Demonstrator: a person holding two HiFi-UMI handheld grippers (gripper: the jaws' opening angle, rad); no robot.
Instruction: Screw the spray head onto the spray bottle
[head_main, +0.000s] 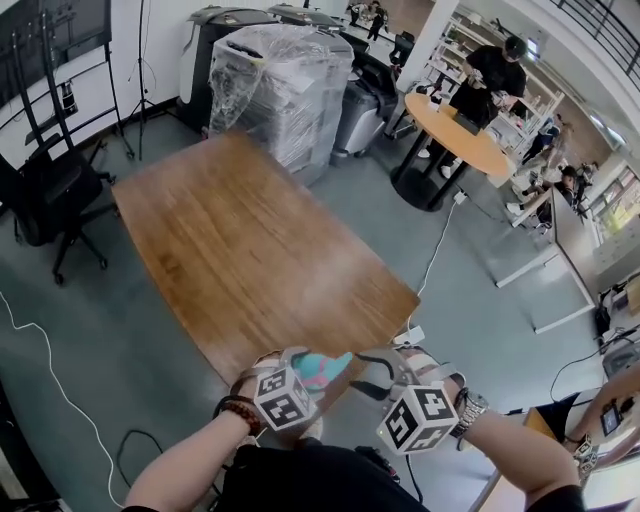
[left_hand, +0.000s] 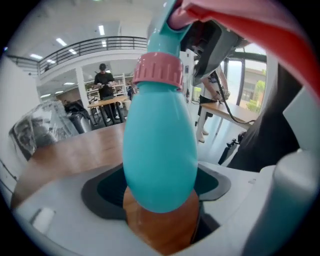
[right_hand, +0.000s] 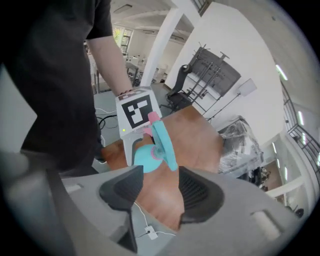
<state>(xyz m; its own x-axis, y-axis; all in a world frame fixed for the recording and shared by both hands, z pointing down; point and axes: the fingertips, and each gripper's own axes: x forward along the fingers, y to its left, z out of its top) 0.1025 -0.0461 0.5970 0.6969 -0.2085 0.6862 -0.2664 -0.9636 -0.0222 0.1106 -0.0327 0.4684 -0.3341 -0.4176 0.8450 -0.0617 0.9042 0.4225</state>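
Left claw: my left claw (left_hand: 160, 196) is closed on the teal egg-shaped plastic spray bottle (left_hand: 160, 155). Its dark pads press the lower body from both sides, and the jaws stand wide because that body is broad.
Right claw: my right claw (right_hand: 155, 192) has its jaws apart with nothing between the ribbed pads. I see the bottle just past them, near but not touching.
Bottle place: I hold it clear of the brown wooden desk (head_main: 250, 250), above the desk's near edge by the corner closest to me. Its head end is turned toward the right claw.
Spray head: the teal plastic spray head (right_hand: 165, 145) sits on the bottle's neck, with a pink ribbed collar (left_hand: 157, 70) ringing the join. I cannot tell whether that collar is wound fully tight.
Head detail: a pink-red piece (left_hand: 250, 30) of the head crosses the upper right of the left gripper view, too close and blurred for me to make out its shape.
Wrists: a dark beaded bracelet (head_main: 238, 410) is on my left wrist and a metal watch (head_main: 470, 408) on my right.
Beyond the desk's left corner: a black office chair (head_main: 50, 195) stands on the grey floor.
Beyond the desk's far corner: a large machine wrapped in clear plastic film (head_main: 280, 80).
Far right: a round orange table (head_main: 460, 140) with a person in black (head_main: 495, 75) standing at it.
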